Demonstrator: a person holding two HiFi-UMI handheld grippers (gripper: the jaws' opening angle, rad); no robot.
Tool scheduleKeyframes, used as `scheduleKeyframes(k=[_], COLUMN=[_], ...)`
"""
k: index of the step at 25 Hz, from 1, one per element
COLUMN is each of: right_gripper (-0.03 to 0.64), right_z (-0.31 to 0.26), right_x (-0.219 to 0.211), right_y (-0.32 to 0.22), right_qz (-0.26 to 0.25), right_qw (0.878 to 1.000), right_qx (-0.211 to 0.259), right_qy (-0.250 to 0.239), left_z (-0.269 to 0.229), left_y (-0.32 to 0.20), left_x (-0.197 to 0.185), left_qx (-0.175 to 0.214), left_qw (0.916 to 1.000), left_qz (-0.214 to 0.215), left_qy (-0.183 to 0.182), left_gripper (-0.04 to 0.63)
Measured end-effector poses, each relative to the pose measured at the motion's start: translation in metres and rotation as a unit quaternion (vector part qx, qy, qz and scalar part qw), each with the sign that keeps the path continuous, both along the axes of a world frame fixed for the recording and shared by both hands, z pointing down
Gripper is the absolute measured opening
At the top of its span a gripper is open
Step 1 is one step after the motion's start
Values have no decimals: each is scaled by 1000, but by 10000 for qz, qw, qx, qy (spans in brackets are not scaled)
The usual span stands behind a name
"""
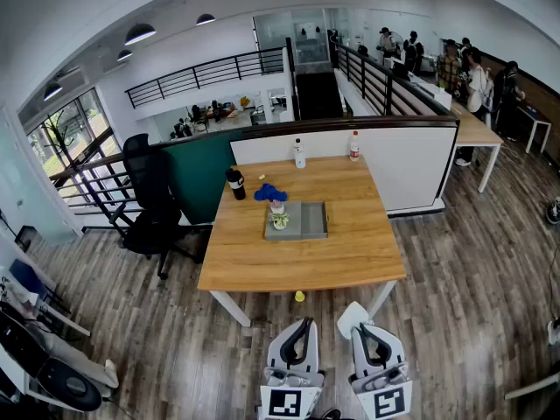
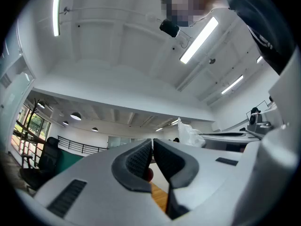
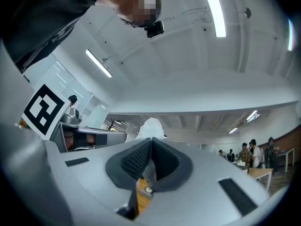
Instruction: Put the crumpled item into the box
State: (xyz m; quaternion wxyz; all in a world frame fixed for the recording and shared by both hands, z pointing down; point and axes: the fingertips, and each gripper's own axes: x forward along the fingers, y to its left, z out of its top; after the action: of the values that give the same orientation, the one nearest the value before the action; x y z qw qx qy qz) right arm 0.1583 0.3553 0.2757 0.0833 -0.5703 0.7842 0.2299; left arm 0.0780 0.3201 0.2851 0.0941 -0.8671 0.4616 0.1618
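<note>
A grey flat box [image 1: 308, 220] lies in the middle of the wooden table [image 1: 350, 252], with a small white and green thing [image 1: 279, 220] at its left end. Both grippers hang low in front of the table's near edge, above the floor. My right gripper [image 1: 363, 326] [image 3: 151, 142] is shut on a crumpled white item [image 1: 352, 315] [image 3: 151, 128] that sticks up past its tips. The same crumpled white item [image 2: 190, 133] shows at the right of the left gripper view. To the left of the right one, my left gripper [image 1: 302, 322] [image 2: 152, 143] is shut with nothing in it.
A blue crumpled cloth [image 1: 269, 192] and a black bottle [image 1: 236, 184] stand behind the box; two white bottles [image 1: 299, 154] [image 1: 354, 146] are at the far edge. A black office chair [image 1: 149, 201] is left of the table. A small yellow thing [image 1: 299, 297] lies on the floor. People stand far right.
</note>
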Motion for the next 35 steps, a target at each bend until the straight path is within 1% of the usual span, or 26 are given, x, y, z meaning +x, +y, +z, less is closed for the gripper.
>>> scheduleKeyframes(k=[4,9,13,20,25,31,35], right_gripper=[12,12,12,14,14,14,14], right_z=[1,-1,1,10,5,6,3], right_x=[0,4,-6,-28,-43,-67,-85], right_y=[-18,-40,-62,-99,-115,-133,-143], right_qz=[27,47,-43,-166,-304,-377,-470], right_qw=[9999,9998,9997,9990,9985,9978,9972], right_qx=[-111,-187,-205,-390,-418,-481,-449], right_qy=[-15,62,102,153,159,245,361], left_z=[1,4,9,8,2,5,0], left_y=[-18,-41,-61,-92,-106,-125,-136], left_x=[8,10,4,-17,-31,-49,-64], left_qx=[17,-270,-383,-429,-387,-416,-360], left_qw=[9997,9991,9987,9987,9990,9987,9989], left_qz=[59,67,17,-93,-141,-224,-287], left_qy=[-255,-311,-339,-257,-200,-164,-66], left_gripper=[32,32,32,32,32,32,32])
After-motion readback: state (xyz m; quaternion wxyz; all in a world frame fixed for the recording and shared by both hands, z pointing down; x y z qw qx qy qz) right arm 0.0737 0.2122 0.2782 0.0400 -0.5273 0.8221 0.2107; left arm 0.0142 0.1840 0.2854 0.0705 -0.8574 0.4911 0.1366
